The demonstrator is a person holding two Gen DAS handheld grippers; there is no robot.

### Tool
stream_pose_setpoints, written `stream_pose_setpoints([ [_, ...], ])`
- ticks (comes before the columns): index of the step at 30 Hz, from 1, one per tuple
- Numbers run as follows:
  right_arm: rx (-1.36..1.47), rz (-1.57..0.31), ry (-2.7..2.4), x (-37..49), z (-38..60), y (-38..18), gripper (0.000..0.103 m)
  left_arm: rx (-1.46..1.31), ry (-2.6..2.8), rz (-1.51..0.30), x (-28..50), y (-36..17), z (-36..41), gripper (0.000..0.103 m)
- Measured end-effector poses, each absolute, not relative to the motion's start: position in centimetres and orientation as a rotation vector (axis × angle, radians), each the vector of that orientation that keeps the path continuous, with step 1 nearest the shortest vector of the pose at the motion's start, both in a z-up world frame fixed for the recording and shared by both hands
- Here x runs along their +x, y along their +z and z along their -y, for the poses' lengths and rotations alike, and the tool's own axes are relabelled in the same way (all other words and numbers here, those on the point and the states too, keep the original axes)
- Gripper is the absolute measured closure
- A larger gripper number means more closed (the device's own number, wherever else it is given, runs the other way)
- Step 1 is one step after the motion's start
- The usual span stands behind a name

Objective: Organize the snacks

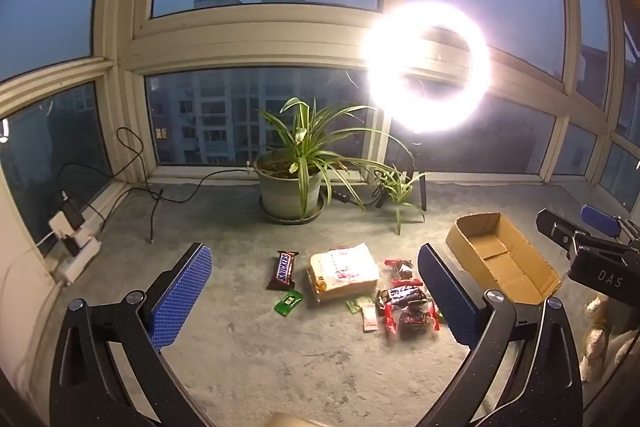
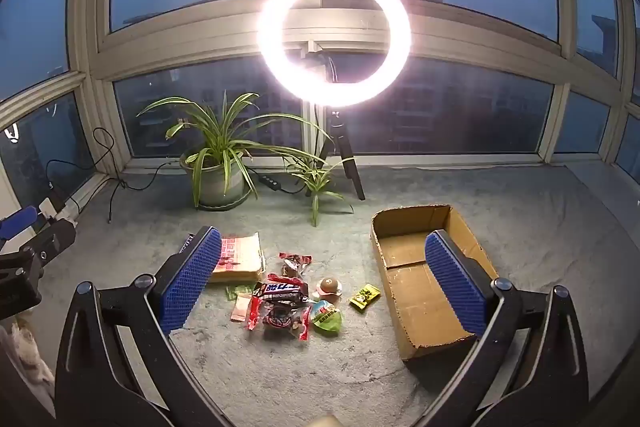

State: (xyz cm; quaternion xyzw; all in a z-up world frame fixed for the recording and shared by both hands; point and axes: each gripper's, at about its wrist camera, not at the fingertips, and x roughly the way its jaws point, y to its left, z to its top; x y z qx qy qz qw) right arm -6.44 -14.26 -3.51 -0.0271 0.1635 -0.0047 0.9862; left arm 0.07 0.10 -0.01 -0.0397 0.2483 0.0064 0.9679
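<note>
Several snacks lie on the grey carpet. In the left wrist view: a Snickers bar (image 1: 283, 270), a small green packet (image 1: 288, 303), a large pale bag (image 1: 343, 272) and red-wrapped snacks (image 1: 408, 309). An open, empty cardboard box (image 1: 502, 257) lies to their right. My left gripper (image 1: 316, 293) is open and empty, above the snacks. In the right wrist view my right gripper (image 2: 322, 281) is open and empty over the pile: pale bag (image 2: 240, 259), dark bar (image 2: 285, 290), red packets (image 2: 280, 317), green round snack (image 2: 327, 315), yellow-green packet (image 2: 364, 297). The box (image 2: 416, 281) lies partly behind the right finger.
A potted plant (image 1: 292, 183) and a ring light on a tripod (image 1: 428, 61) stand by the window at the back. A power strip with cables (image 1: 74, 239) lies at the left wall. The right gripper's body (image 1: 592, 251) shows at the right edge.
</note>
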Motion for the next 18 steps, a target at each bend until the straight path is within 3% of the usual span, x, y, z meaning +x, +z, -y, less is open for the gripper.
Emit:
stream_pose_setpoints([
  [18, -0.067, -0.332, -0.010, -6.38, 14.42, -3.29, 0.000, -0.091, 0.003, -0.490, -0.18, -0.13, 0.20, 0.001],
])
